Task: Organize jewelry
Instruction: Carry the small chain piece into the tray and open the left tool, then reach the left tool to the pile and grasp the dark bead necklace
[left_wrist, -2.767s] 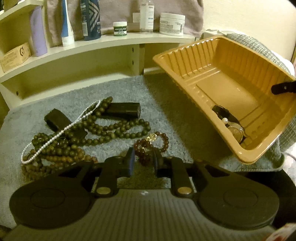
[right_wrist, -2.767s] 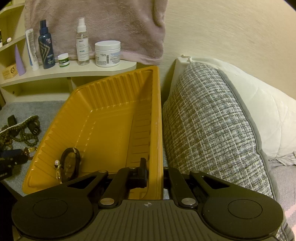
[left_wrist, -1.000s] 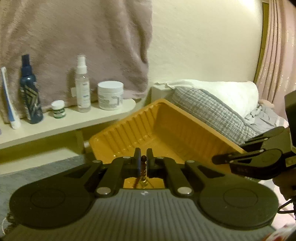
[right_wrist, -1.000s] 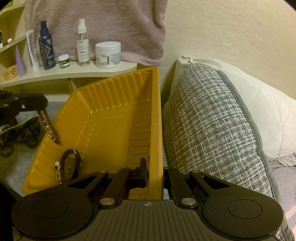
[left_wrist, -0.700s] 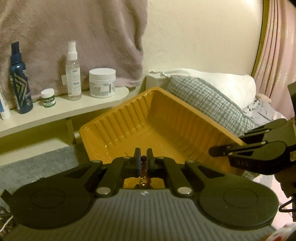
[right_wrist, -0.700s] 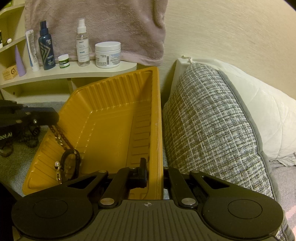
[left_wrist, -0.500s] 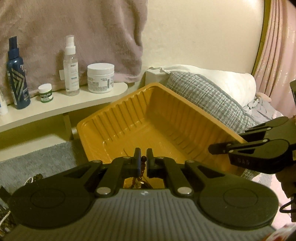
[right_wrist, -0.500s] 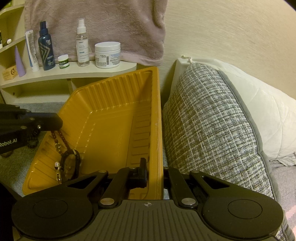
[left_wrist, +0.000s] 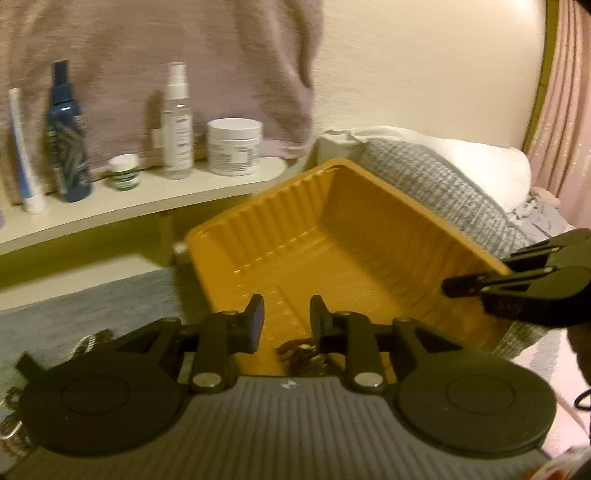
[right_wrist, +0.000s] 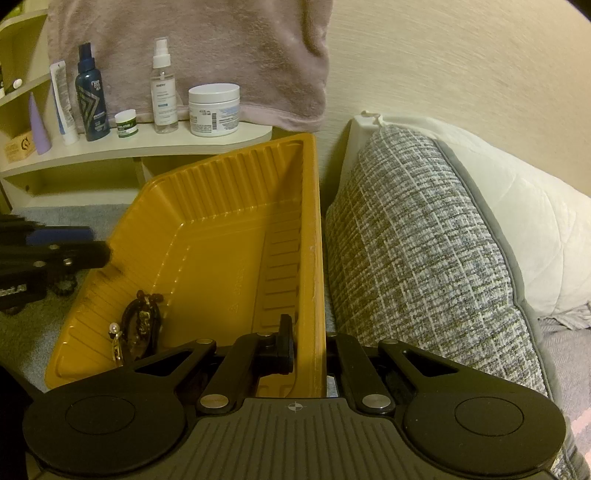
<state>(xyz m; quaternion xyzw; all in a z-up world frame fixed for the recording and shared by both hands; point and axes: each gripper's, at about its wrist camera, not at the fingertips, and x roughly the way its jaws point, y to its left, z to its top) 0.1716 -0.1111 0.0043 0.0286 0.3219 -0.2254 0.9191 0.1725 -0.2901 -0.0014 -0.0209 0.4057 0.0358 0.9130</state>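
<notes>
An orange plastic tray (left_wrist: 354, 236) (right_wrist: 221, 236) is held tilted on the grey towel. My right gripper (right_wrist: 308, 341) is shut on the tray's near wall. My left gripper (left_wrist: 286, 323) is open and empty over the tray's low corner; it also shows in the right wrist view (right_wrist: 66, 256). The red-brown bead bracelet (left_wrist: 301, 354) (right_wrist: 147, 297) lies in that corner with a dark watch (right_wrist: 142, 332) and a pearl earring (right_wrist: 114, 328). Some beaded necklaces (left_wrist: 88, 341) lie on the towel at the left.
A shelf (right_wrist: 147, 147) behind holds a white jar (right_wrist: 214, 109), spray bottle (right_wrist: 162, 85), blue bottle (right_wrist: 90, 96) and small jar (right_wrist: 125, 123). A tweed pillow (right_wrist: 424, 258) lies right of the tray. A pink towel hangs on the wall.
My left gripper carried the red-brown bracelet from the towel over the tray, then opened; the bracelet dropped into the low corner. My right gripper kept its hold on the tray.
</notes>
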